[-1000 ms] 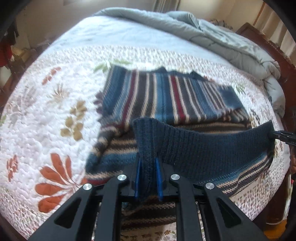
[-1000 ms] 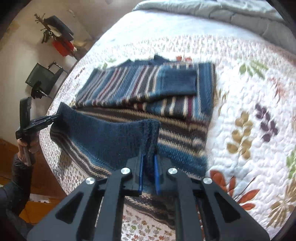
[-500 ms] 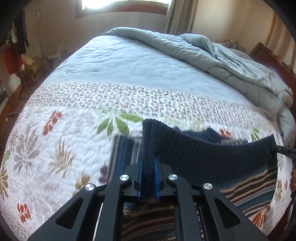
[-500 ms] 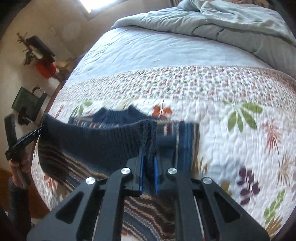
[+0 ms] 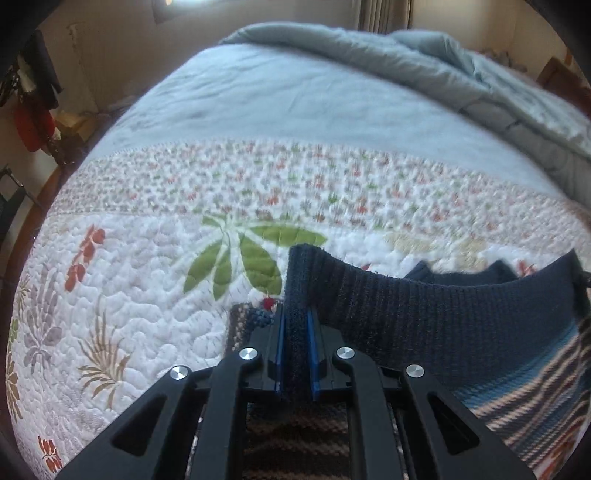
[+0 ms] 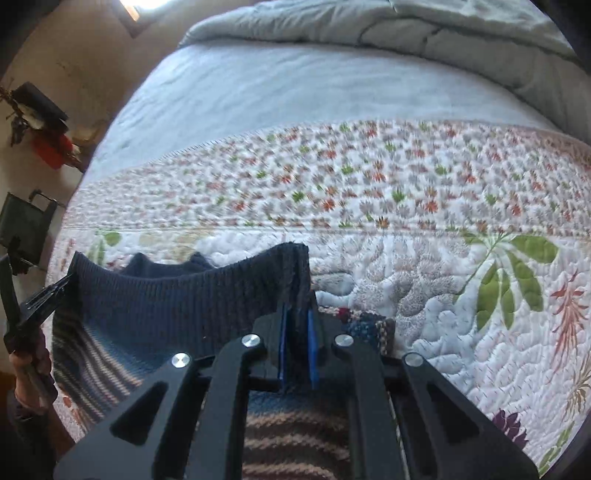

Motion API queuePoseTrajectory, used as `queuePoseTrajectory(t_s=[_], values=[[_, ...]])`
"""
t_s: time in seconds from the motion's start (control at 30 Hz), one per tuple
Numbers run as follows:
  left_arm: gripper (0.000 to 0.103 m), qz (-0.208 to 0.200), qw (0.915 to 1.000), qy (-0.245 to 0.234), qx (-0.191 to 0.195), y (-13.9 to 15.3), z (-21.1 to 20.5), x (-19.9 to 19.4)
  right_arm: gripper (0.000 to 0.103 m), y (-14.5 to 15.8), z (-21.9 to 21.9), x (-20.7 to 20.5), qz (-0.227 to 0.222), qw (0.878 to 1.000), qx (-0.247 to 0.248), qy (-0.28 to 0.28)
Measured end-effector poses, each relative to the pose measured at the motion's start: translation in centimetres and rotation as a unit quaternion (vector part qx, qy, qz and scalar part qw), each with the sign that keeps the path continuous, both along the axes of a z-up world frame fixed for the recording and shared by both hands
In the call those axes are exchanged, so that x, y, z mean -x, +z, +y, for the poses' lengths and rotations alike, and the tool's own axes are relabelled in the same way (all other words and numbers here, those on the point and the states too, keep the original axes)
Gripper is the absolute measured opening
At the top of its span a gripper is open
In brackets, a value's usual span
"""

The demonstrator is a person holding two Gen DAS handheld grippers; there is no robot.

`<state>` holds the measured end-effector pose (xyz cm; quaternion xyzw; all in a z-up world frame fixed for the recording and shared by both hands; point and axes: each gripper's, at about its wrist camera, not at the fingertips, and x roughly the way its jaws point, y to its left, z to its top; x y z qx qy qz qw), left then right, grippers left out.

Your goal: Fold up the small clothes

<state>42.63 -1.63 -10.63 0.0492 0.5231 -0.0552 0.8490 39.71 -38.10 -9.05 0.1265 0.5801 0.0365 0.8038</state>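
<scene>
Hiding folded sweater [image 5: 424,306] body: raised hem; quilt [image 5: 147,295] blurred.

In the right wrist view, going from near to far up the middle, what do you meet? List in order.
right gripper → navy hem of the striped sweater → floral quilt → pale blue sheet → bunched grey comforter

Bed [image 5: 303,110] carried everything; top was a pale blue-grey sheet w/ a white quilted cover [image 5: 140,295] over the near part, printed w/ green, red and brown leaves plus a band of small flowers; a bunched grey-blue comforter [image 5: 461,70] lay along the far side, toward the headboard; a striped knit sweater [image 6: 295,435] w/ a navy hem lay on the quilt at the near edge, prob. folded over itself, though blur hid the layers.
</scene>
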Motion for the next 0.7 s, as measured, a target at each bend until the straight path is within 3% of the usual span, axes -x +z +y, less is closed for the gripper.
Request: queuePoseTrajectory(t_s=[0.23,0.3,0.37,0.43,0.57,0.7], values=[[0.019,0.031,0.9991,-0.001,-0.029,-3.0,-0.5,-0.8,0.011,-3.9,0.7,0.0,0.037,0.999,0.031,-0.002],[0.024,0.033,0.9992,0.002,-0.025,-2.6,-0.4,-0.8,0.017,-3.7,0.9,0.1,0.034,0.999,0.036,-0.003],[0.047,0.037,0.9993,0.005,-0.004,-1.9,0.2,-0.6,0.028,-3.1,1.0,0.6,0.031,0.999,0.036,-0.002],[0.05,0.032,0.9992,0.013,0.019,-0.6,1.4,0.3,0.04,-1.9,1.1,1.7,0.021,0.999,0.049,0.004],[0.053,0.019,0.9992,0.013,0.033,1.5,4.5,3.2,0.042,0.2,-0.7,5.0,0.006,0.999,0.032,0.009],[0.053,0.026,0.9991,0.015,0.03,2.6,8.1,8.3,0.05,1.1,-1.9,10.5,0.018,1.0,0.003,0.016]])
